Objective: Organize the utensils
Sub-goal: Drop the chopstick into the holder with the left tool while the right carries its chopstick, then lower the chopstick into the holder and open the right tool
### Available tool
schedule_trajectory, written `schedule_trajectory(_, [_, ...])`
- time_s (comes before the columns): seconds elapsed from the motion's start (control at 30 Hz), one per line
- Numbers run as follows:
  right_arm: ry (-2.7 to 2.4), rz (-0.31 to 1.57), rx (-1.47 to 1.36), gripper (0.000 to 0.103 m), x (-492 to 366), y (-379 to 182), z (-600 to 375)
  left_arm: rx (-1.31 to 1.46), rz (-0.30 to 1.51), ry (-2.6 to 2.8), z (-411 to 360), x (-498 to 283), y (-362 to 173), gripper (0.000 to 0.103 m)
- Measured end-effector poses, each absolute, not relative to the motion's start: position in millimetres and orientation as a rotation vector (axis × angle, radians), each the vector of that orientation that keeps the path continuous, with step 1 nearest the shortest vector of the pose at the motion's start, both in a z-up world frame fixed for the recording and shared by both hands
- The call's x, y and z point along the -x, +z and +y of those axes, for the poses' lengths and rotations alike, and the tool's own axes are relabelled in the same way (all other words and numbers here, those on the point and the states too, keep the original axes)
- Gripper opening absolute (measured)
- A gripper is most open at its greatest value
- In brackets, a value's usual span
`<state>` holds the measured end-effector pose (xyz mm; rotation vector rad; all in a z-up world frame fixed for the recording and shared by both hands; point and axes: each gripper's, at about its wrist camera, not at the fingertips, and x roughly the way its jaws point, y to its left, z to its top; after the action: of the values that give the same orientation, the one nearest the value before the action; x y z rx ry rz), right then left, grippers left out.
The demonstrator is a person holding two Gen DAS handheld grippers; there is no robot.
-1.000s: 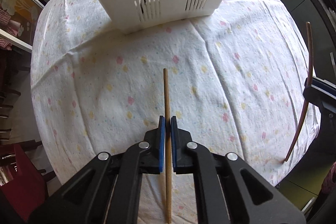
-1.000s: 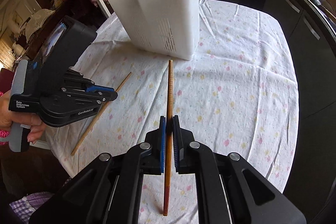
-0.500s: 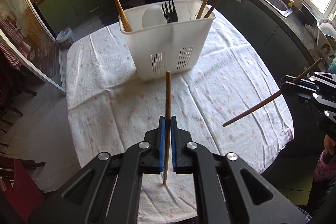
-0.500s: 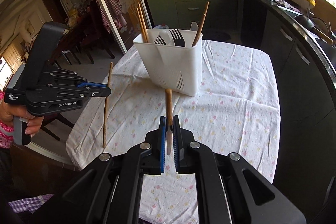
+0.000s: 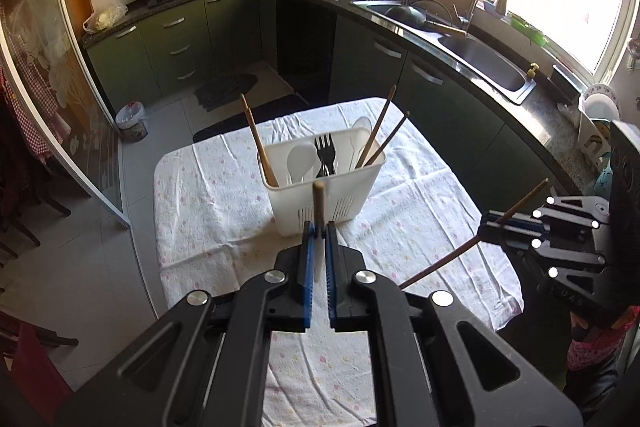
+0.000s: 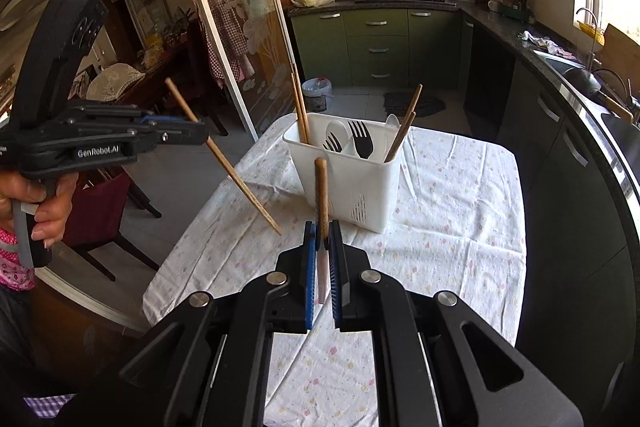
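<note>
In the left wrist view, the left gripper [image 5: 317, 229] is clamped on a pale chopstick [image 5: 319, 201], held in the air short of the white caddy [image 5: 324, 189] standing mid-table. It is best lowered tip-first into an end compartment.

In the right wrist view, the right gripper [image 6: 322, 235] is clamped on a darker chopstick [image 6: 321, 195]. Only here is the pale one's slant shown.

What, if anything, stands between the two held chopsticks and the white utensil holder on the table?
Nothing visible. The left gripper holds a light chopstick, the right gripper a darker chopstick, both in open air short of the utensil holder; only bare tablecloth lies beneath.
</note>
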<state>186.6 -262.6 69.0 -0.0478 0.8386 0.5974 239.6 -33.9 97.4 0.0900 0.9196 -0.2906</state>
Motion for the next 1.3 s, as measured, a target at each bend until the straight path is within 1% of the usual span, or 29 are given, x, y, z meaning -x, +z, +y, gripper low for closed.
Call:
schedule_trajectory(0.23, [0.608,0.845,0.049,0.007,-184.6,67.5,-265.6,-0.043,0.804,-0.256,-26.5,-260.6,153.8,0.005])
schedule_trajectory(0.37, [0.605,0.849,0.047,0.007,-185.6,66.3,-269.3,-0.022,0.761,-0.241,-27.4,-277.5,171.2,0.005])
schedule_trajectory(0.47, [0.605,0.848,0.046,0.007,-186.2,66.6,-271.0,-0.018,0.743,-0.228,-31.7,-292.5,174.8,0.005])
schedule_trajectory(0.63, [0.602,0.853,0.039,0.007,-188.8,63.5,-276.9,-0.032,0.755,-0.2,-41.6,-320.6,160.5,0.005])
schedule_trajectory(0.97, [0.589,0.849,0.019,0.007,-197.7,64.9,-283.5,-0.063,0.878,-0.184,-49.7,-353.9,96.5,0.005])
schedule_trajectory(1.1, [0.585,0.817,0.014,0.007,-203.8,80.0,-278.5,-0.057,0.9,-0.193,-46.7,-353.5,80.1,0.007])
schedule_trajectory(1.3, [0.565,0.726,-0.02,0.007,-221.6,121.1,-271.9,-0.047,0.898,-0.227,-38.4,-341.4,74.3,0.009])
